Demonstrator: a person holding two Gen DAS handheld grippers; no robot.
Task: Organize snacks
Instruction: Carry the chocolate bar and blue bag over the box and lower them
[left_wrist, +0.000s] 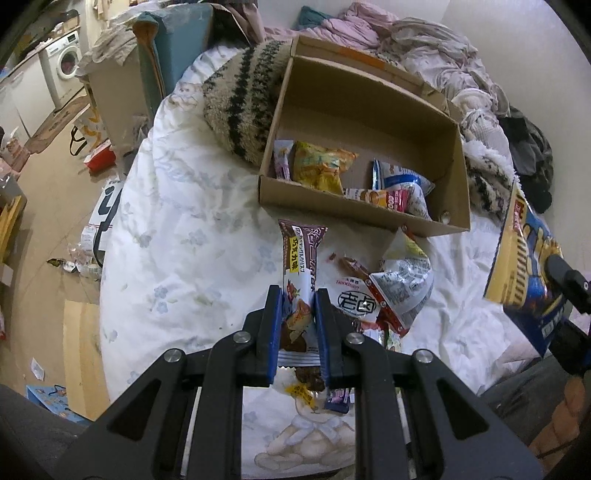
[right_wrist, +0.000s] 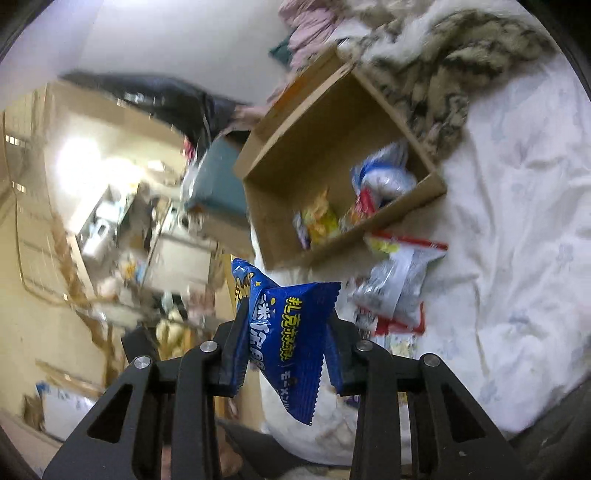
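Note:
My left gripper (left_wrist: 297, 295) is shut on a brown and white chocolate snack packet (left_wrist: 300, 266), held above the white quilt in front of the cardboard box (left_wrist: 354, 212). The box holds several snacks, among them a yellow bag (left_wrist: 321, 166) and a blue and white bag (left_wrist: 400, 179). My right gripper (right_wrist: 286, 317) is shut on a blue snack bag (right_wrist: 291, 332) and holds it in the air to the left of the box (right_wrist: 373, 221). That blue bag also shows at the right edge of the left wrist view (left_wrist: 524, 266). Loose packets (left_wrist: 391, 288) lie on the quilt before the box.
A striped knitted pillow (left_wrist: 243, 96) lies against the box's left side. Crumpled pink and grey bedding (left_wrist: 424, 40) is piled behind it. The bed edge drops to a cluttered floor (left_wrist: 48, 229) on the left, with cartons and a washing machine (left_wrist: 64, 59).

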